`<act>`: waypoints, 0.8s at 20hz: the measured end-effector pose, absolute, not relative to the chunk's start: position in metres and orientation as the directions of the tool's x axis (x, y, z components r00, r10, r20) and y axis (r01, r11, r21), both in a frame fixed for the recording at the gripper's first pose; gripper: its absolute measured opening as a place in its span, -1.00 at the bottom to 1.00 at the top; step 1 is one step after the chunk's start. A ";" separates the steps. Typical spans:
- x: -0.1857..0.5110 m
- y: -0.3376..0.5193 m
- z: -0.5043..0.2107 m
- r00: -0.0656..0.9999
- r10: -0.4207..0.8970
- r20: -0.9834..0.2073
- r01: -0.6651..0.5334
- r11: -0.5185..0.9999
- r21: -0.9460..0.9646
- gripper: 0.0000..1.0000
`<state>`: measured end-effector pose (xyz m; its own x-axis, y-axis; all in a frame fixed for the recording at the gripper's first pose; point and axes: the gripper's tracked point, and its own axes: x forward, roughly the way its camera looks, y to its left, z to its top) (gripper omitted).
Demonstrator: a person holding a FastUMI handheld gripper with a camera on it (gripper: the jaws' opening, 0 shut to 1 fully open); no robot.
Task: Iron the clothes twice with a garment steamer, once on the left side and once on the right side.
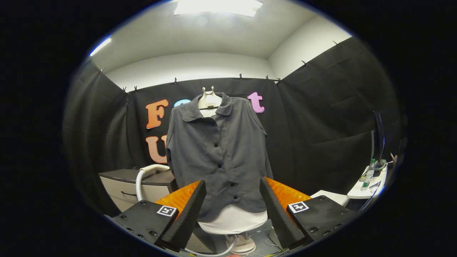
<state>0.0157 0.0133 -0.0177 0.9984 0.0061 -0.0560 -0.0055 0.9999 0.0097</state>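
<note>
A dark grey buttoned shirt (219,153) hangs on a white mannequin torso (232,220) on a stand, straight ahead of me and beyond the fingers. My gripper (232,194) is open, its two black foam-faced fingers (187,214) spread wide with nothing between them; the shirt's hem shows in the gap. A white steamer hose (142,176) curves up beside a low cabinet, left of the shirt. The steamer head itself I cannot make out.
A grey-topped cabinet (128,182) stands left of the mannequin. On the right, a white table (367,185) carries small bottles and a dark monitor. The mannequin's round base (244,246) and a cable lie on the floor below the fingers.
</note>
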 end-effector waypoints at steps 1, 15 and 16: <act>0.016 0.013 -0.018 0.998 0.006 -0.057 -0.005 1.000 0.011 0.95; 0.035 0.028 -0.021 0.998 0.022 -0.064 -0.021 1.000 0.014 0.95; 0.039 0.032 -0.020 0.998 0.025 -0.062 -0.024 1.000 0.015 0.95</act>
